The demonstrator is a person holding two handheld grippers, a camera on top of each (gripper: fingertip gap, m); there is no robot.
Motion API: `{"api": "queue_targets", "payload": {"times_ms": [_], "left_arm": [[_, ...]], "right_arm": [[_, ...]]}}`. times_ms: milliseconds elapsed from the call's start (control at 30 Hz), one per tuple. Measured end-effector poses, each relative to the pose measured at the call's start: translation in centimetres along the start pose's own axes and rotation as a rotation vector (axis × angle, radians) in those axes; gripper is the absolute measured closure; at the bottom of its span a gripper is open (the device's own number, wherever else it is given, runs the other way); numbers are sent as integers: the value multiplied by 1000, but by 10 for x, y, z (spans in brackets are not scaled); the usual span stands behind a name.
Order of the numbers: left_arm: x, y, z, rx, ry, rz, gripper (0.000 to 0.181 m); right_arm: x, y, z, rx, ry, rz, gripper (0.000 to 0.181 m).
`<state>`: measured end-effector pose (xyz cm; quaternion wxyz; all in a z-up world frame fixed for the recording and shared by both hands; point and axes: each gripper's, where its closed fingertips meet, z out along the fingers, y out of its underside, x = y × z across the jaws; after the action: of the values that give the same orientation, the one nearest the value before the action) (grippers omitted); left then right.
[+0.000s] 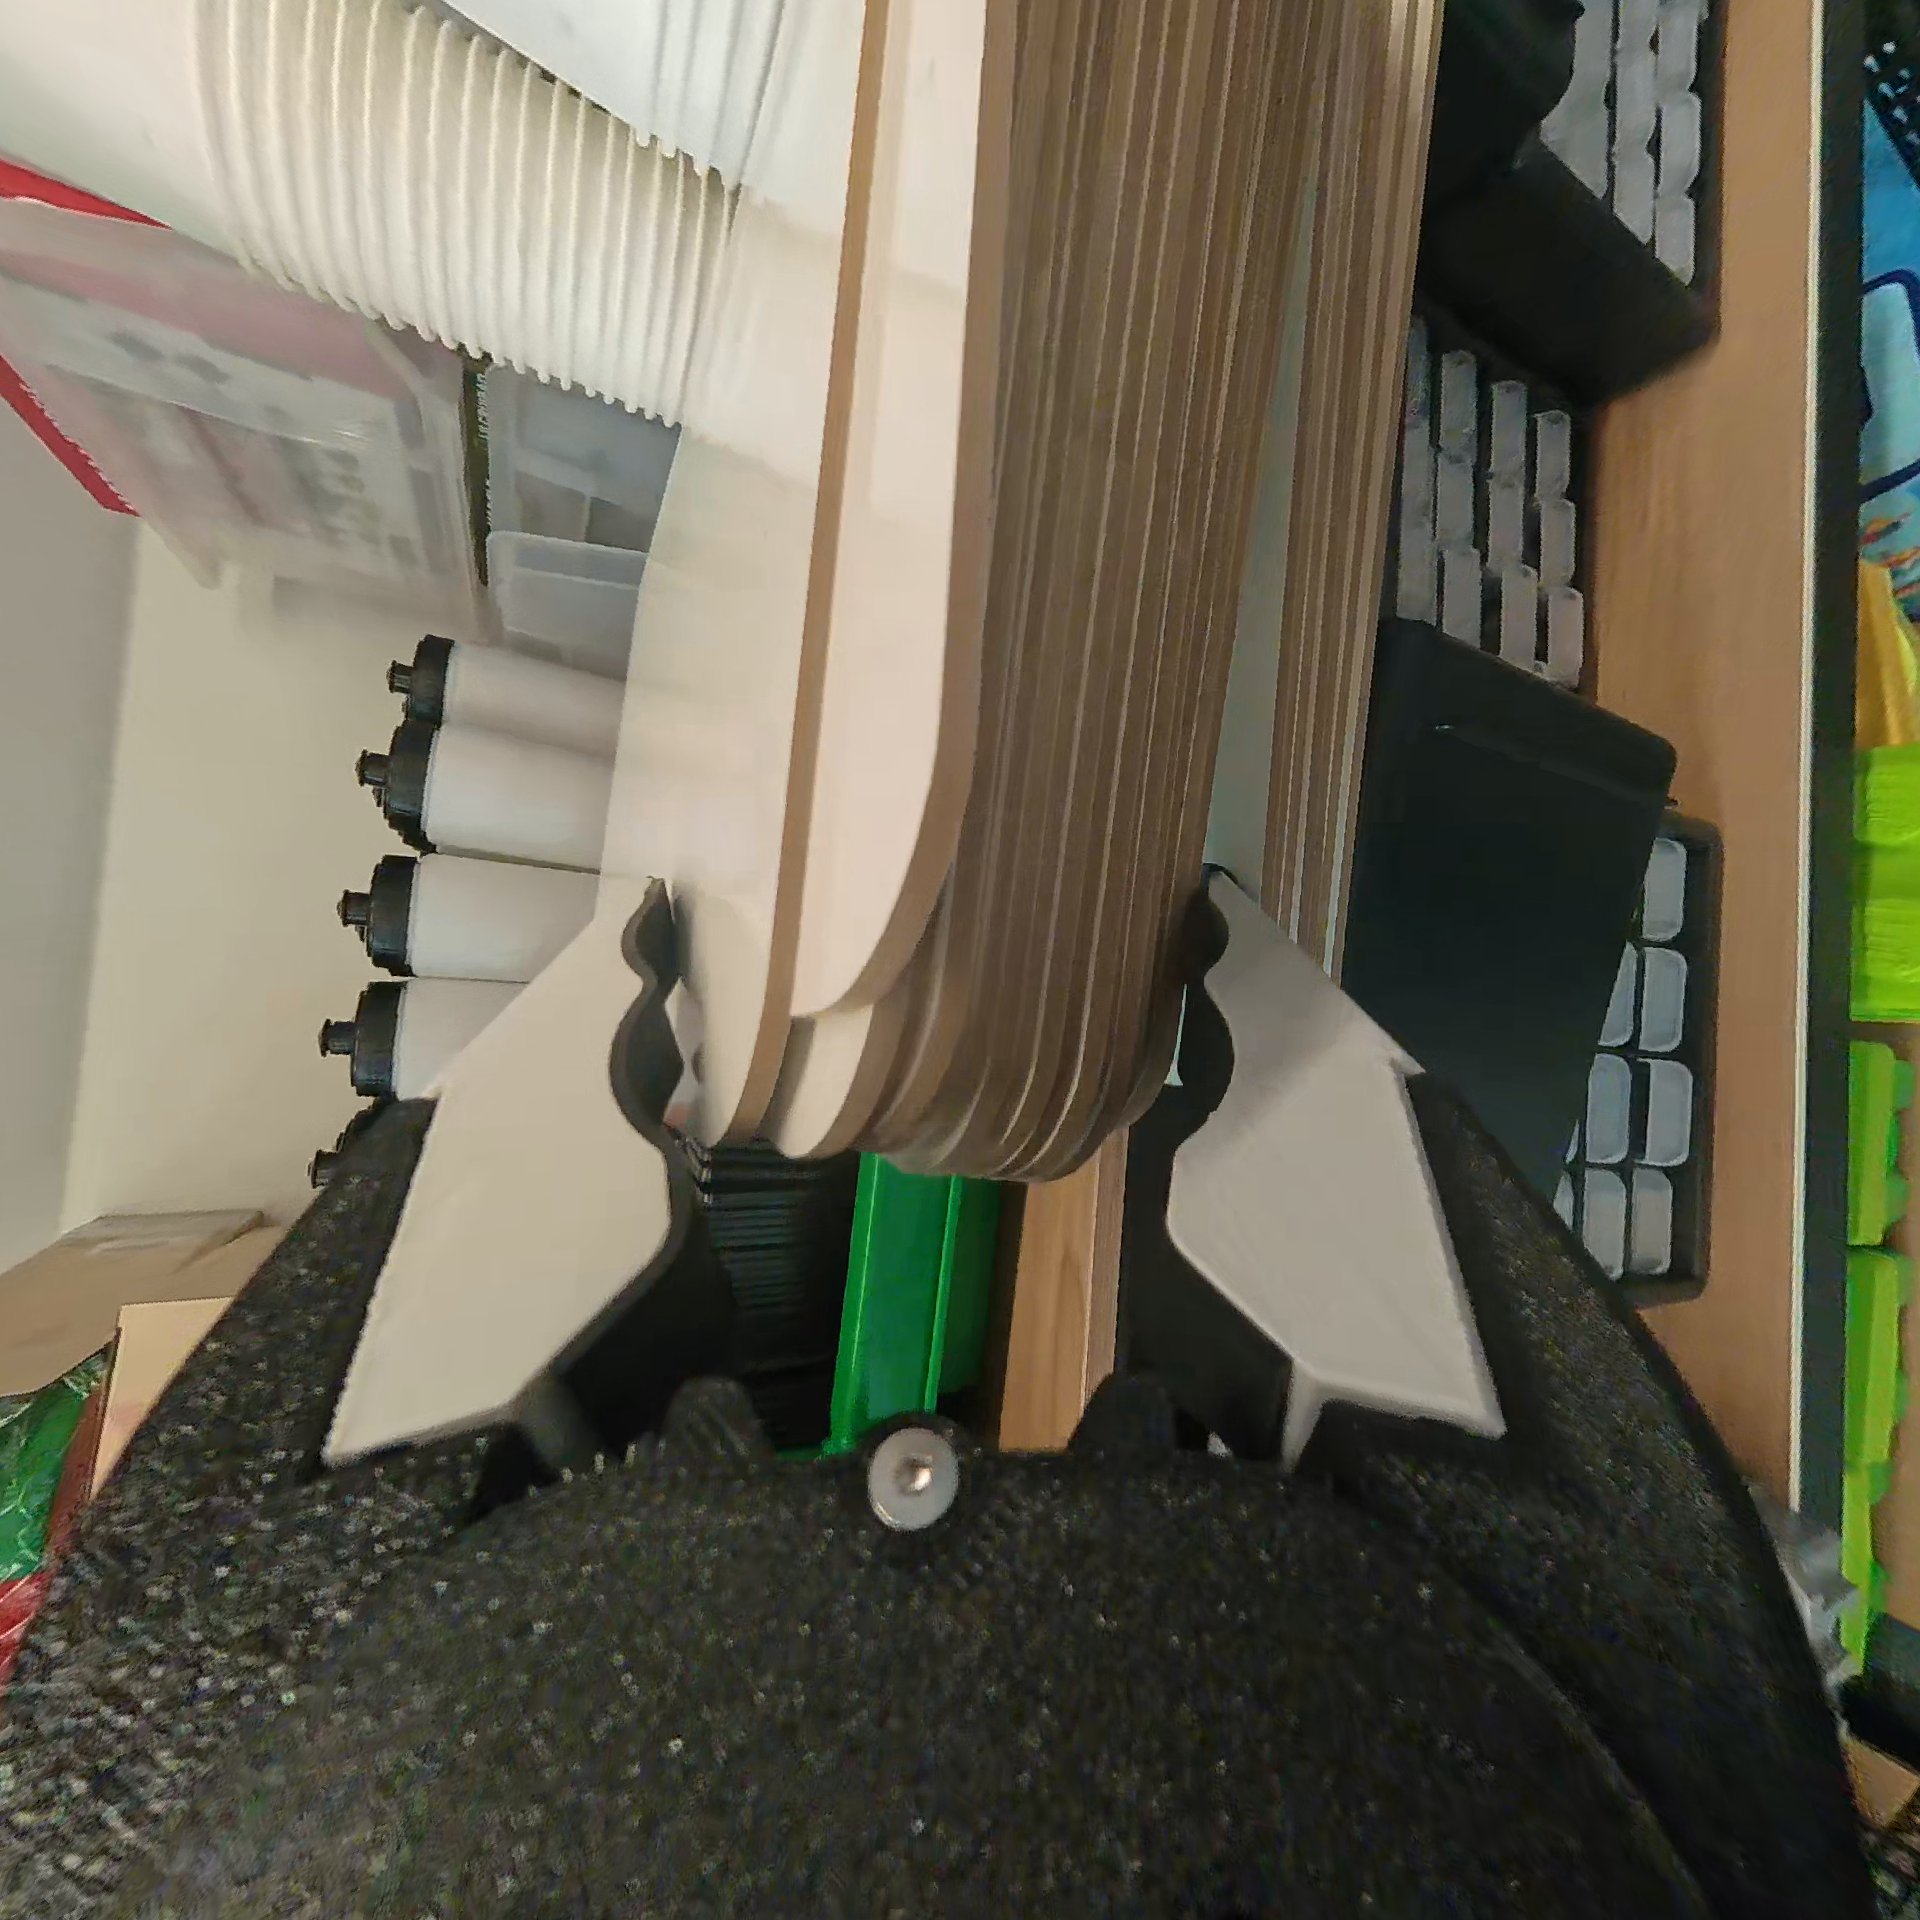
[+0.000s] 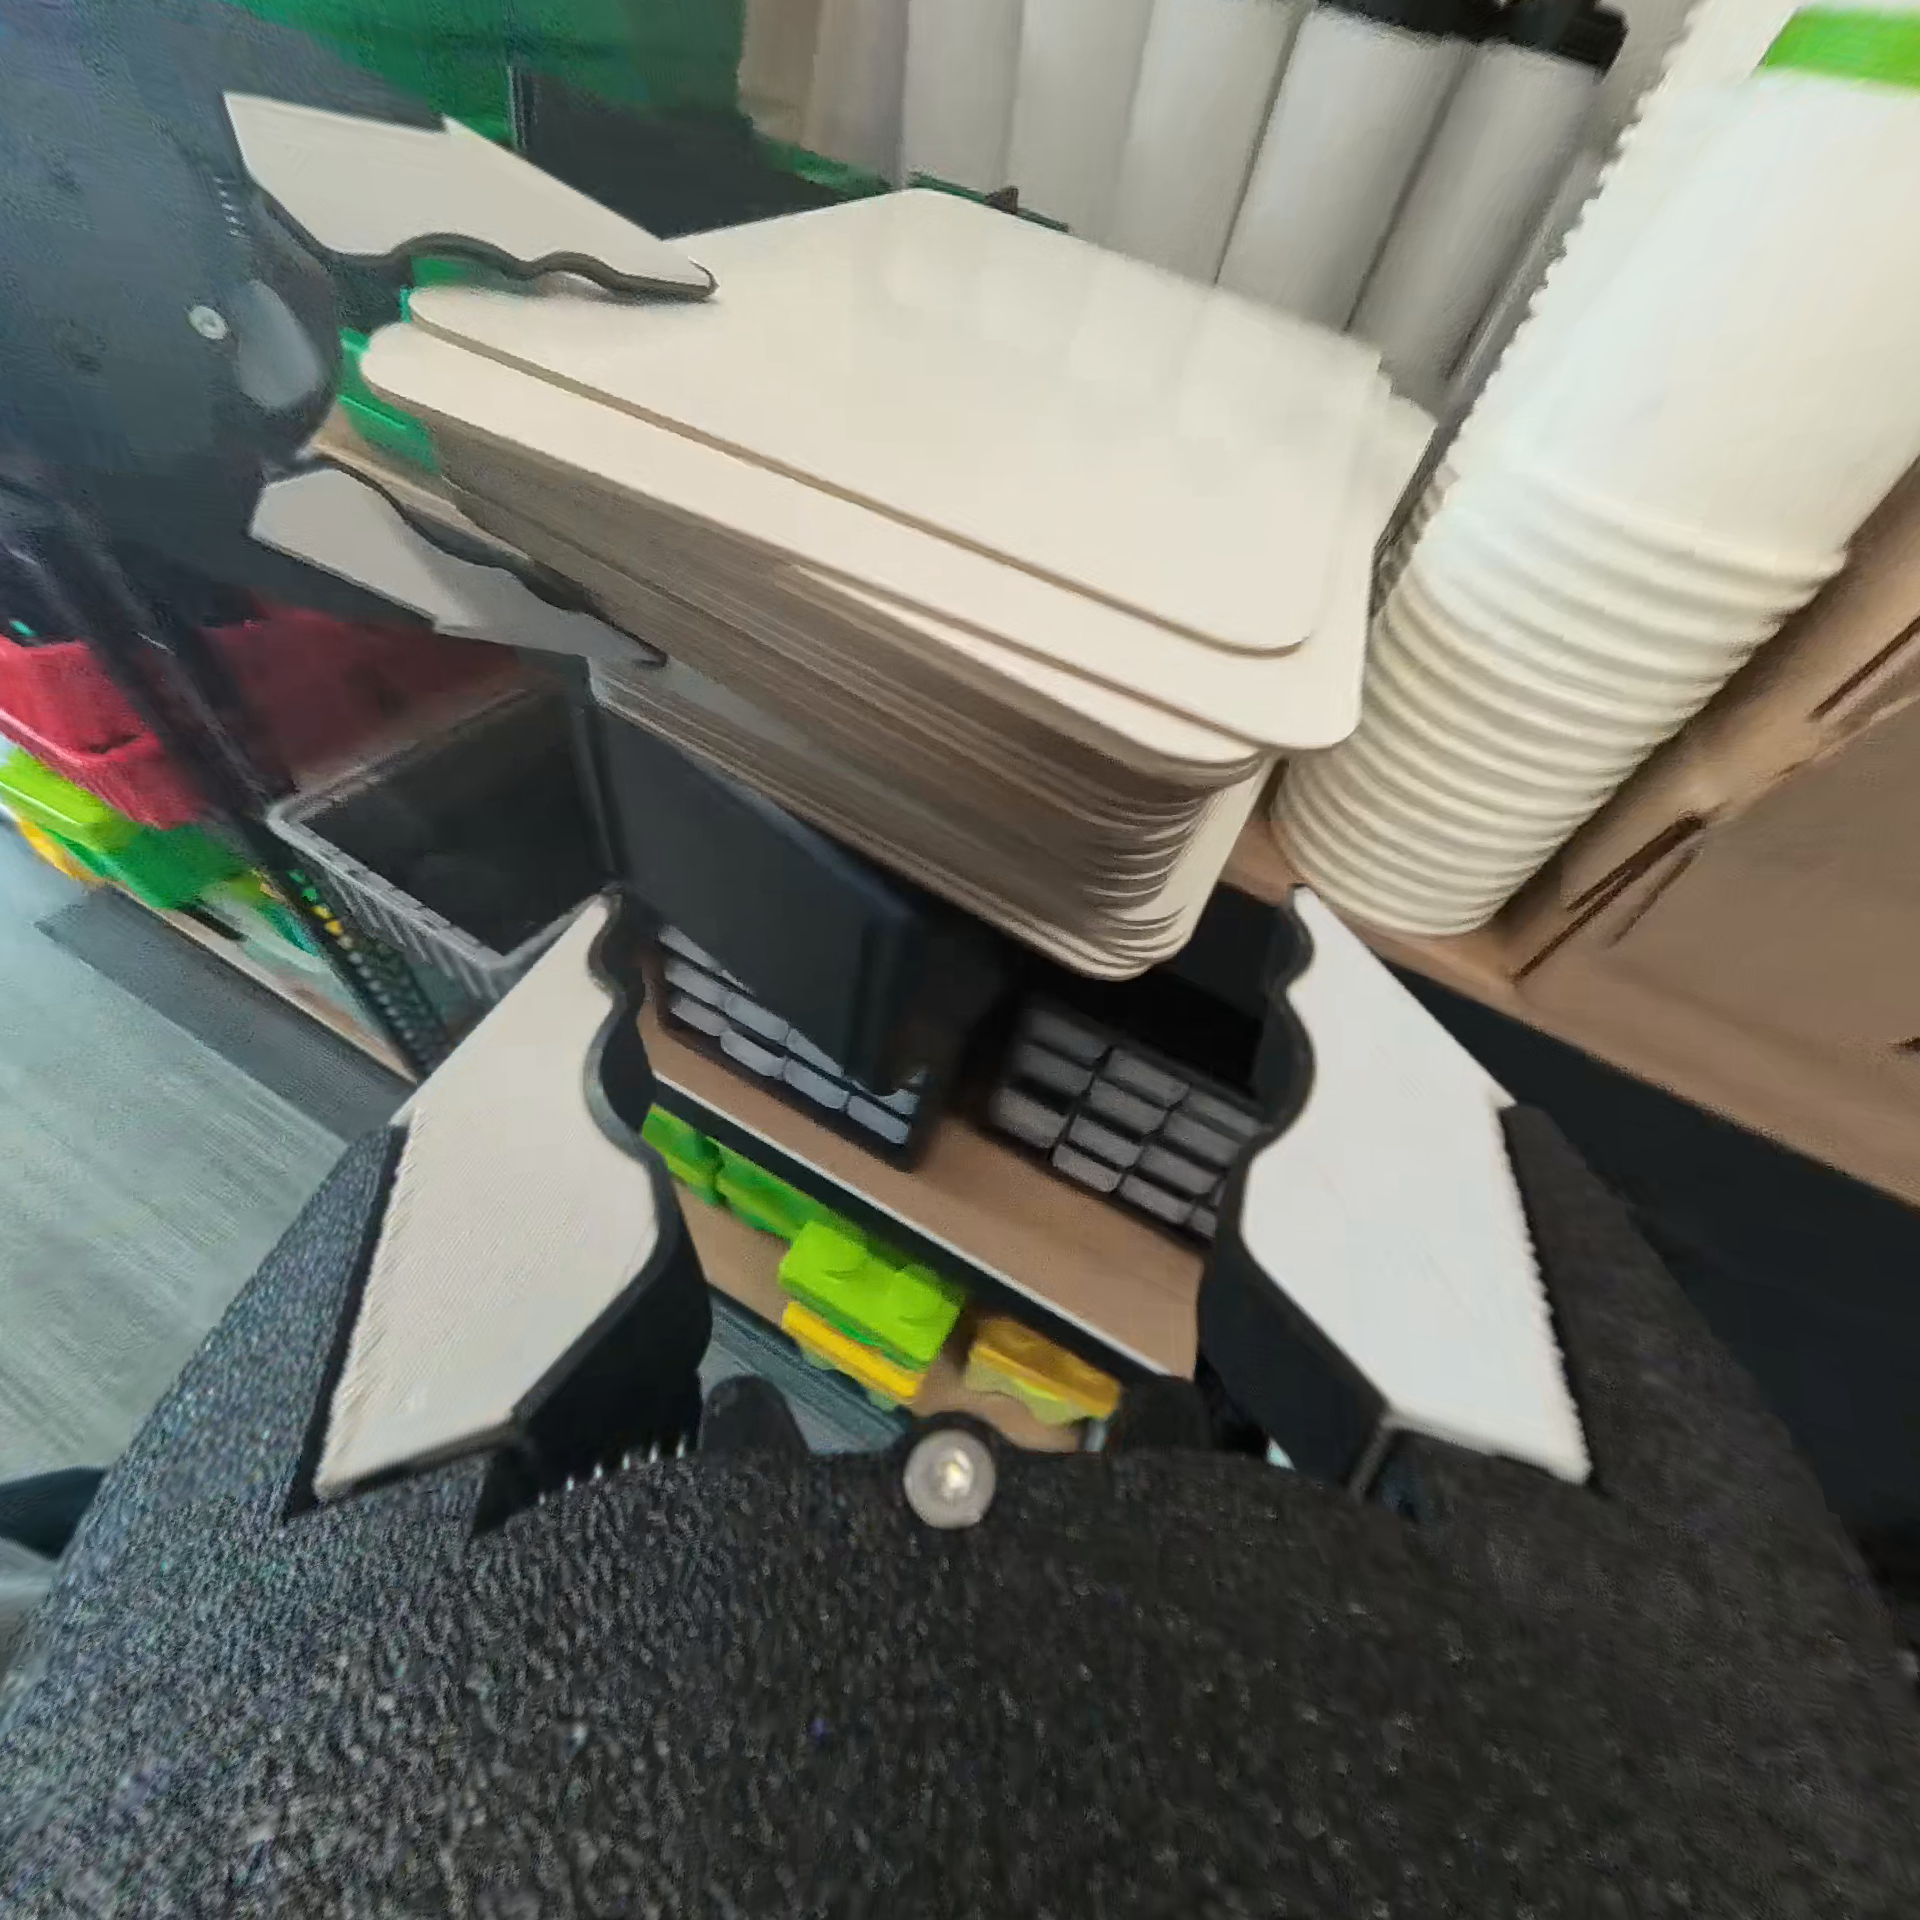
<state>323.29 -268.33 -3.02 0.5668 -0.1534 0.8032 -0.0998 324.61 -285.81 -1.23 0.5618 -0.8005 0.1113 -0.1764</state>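
A thick stack of flat beige boards (image 1: 1039, 623) with white faces and rounded corners fills the gap between my left gripper's (image 1: 935, 987) fingers. The jaws stand wide and both pads press its sides. In the right wrist view the left gripper (image 2: 686, 468) clamps the stack's (image 2: 883, 468) far left corner, one finger on top and one beneath. My right gripper (image 2: 951, 987) is open and empty. It points just below the stack's near corner, toward black trays of small grey pieces (image 2: 1122, 1101).
A tall stack of white paper cups (image 2: 1507, 675) lies right of the boards. White cylinders with black caps (image 1: 499, 904) stand behind. A black box (image 2: 769, 894) sits under the stack on a wooden shelf (image 2: 987, 1216). Green and yellow bricks (image 2: 862, 1288) lie below it, and a red bin (image 2: 73, 707) is at the left.
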Motion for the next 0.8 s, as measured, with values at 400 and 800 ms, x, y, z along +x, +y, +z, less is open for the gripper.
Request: {"api": "queue_targets", "payload": {"times_ms": [400,800], "left_arm": [[0,-3,-2,-31,-34,79,86],[1,-5,0,-31,27,110,86]], "right_arm": [[-2,-42,41,-41,30,-719,65],[-24,-29,111,-164,1,-1083,93]]}}
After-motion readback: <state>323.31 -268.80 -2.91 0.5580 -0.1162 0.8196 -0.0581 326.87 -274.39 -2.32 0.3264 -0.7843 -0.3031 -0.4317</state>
